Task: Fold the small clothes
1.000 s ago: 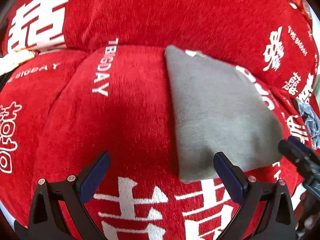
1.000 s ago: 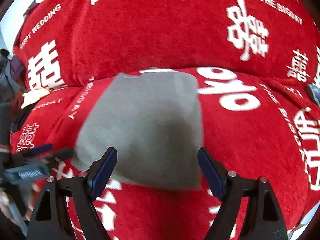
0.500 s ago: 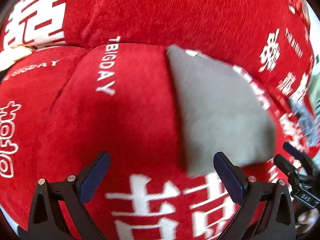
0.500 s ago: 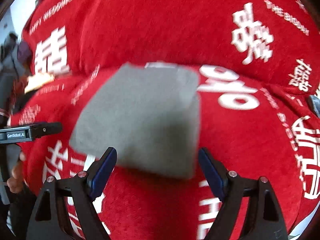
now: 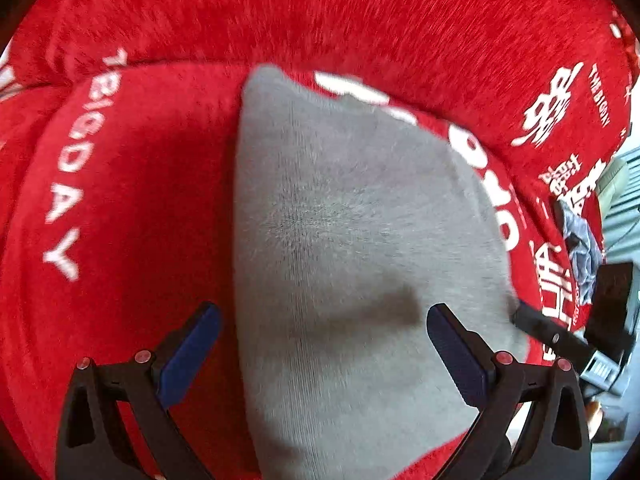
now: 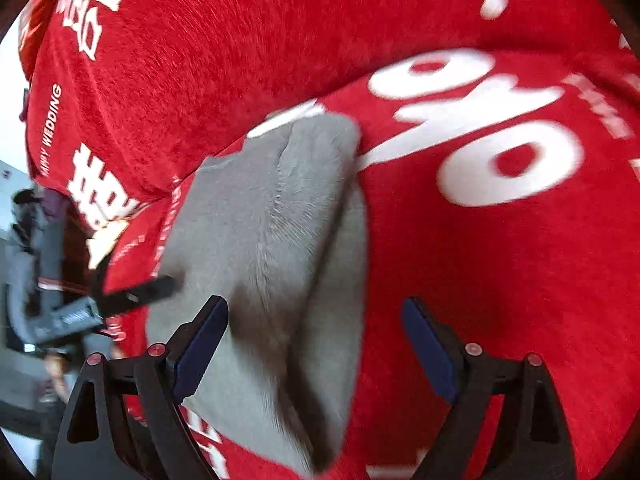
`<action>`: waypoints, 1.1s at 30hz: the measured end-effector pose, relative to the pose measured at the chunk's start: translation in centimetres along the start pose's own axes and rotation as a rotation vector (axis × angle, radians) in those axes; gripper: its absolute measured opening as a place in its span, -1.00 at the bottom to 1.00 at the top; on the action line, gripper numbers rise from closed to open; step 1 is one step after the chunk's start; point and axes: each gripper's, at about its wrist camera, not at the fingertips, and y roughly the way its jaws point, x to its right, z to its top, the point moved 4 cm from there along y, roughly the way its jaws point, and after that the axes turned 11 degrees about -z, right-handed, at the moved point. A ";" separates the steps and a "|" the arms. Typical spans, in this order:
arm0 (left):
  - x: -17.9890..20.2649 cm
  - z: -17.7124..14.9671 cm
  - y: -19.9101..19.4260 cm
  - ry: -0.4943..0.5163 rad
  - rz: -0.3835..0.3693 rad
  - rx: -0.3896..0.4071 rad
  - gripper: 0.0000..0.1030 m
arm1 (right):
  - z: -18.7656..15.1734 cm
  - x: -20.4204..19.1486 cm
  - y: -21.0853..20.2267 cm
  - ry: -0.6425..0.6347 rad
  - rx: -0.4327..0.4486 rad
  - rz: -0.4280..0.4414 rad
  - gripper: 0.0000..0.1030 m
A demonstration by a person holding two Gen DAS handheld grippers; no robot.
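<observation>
Both tongs stand apart, gripping nothing. The left gripper (image 5: 323, 344) straddles the near left edge of the folded grey cloth (image 5: 352, 248); the right gripper (image 6: 314, 344) straddles its near right edge, where layers gape. The cloth lies on the red printed cover (image 5: 132, 208). Closing now risks pinching only the top layer, or snagging the plush cover beneath.
</observation>
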 end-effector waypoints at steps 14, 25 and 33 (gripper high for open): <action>0.9 1.7 0.4 0.109 -0.028 0.048 0.04 | 1.9 -6.1 4.2 -0.203 0.036 0.004 0.18; 2.6 -0.4 -3.8 0.136 -0.023 0.066 -0.20 | 0.0 -8.2 -0.6 -0.167 0.099 0.009 -0.16; 2.3 -4.2 -8.4 0.128 -0.047 0.084 -0.20 | -3.8 -11.8 -4.1 -0.206 0.133 0.004 -0.16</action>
